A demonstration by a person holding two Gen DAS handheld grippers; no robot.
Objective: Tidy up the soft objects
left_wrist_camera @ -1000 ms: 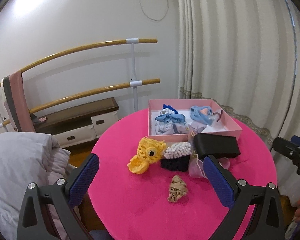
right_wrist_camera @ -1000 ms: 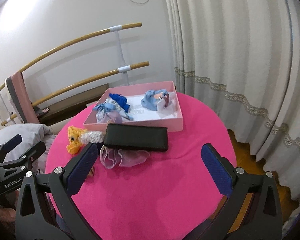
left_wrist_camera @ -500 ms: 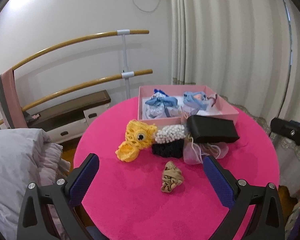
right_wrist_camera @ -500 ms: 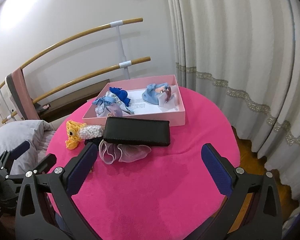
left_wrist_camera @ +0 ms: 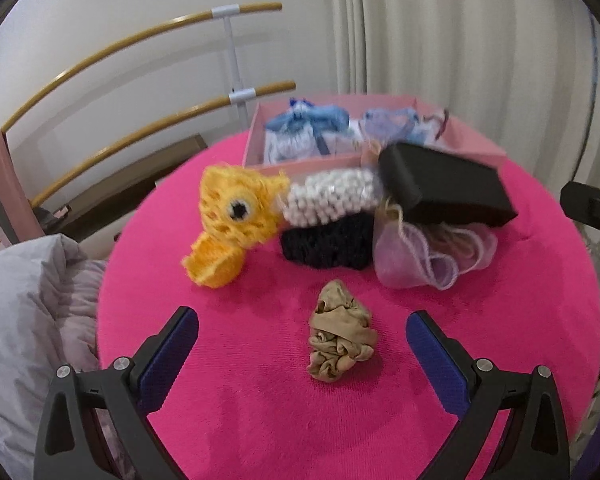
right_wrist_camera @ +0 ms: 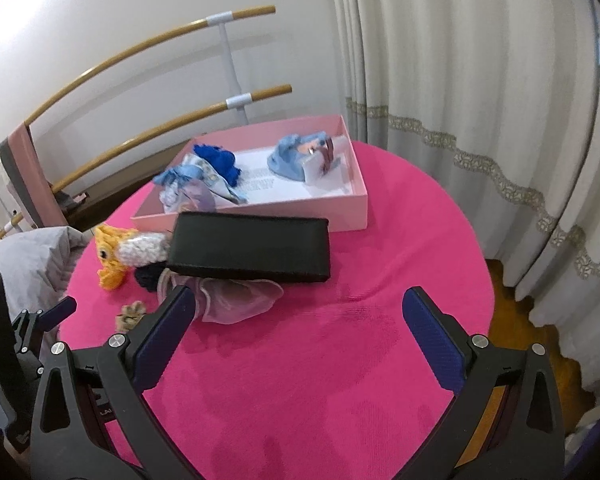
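On the round pink table [left_wrist_camera: 260,420] lie a beige scrunchie [left_wrist_camera: 340,338], a yellow crochet duck [left_wrist_camera: 236,220], a white beaded scrunchie [left_wrist_camera: 332,198] atop a dark navy one [left_wrist_camera: 324,246], and a sheer lilac scrunchie [left_wrist_camera: 428,254] under a black case [left_wrist_camera: 444,190]. A pink box [right_wrist_camera: 356,204] at the back holds blue soft items [right_wrist_camera: 216,168]. My left gripper [left_wrist_camera: 302,334] is open, its fingers flanking the beige scrunchie from just in front. My right gripper [right_wrist_camera: 298,320] hangs open over bare cloth, near the black case [right_wrist_camera: 252,248] and lilac scrunchie [right_wrist_camera: 240,300].
Wooden ballet bars [left_wrist_camera: 140,76] and a white wall stand behind the table. Curtains [right_wrist_camera: 480,100] hang on the right. A grey padded coat [left_wrist_camera: 28,320] lies left of the table. The left gripper [right_wrist_camera: 48,316] shows at the right view's left edge.
My left gripper has moved forward and down toward the beige scrunchie, which now sits between its fingers. The right gripper has edged closer to the black case.
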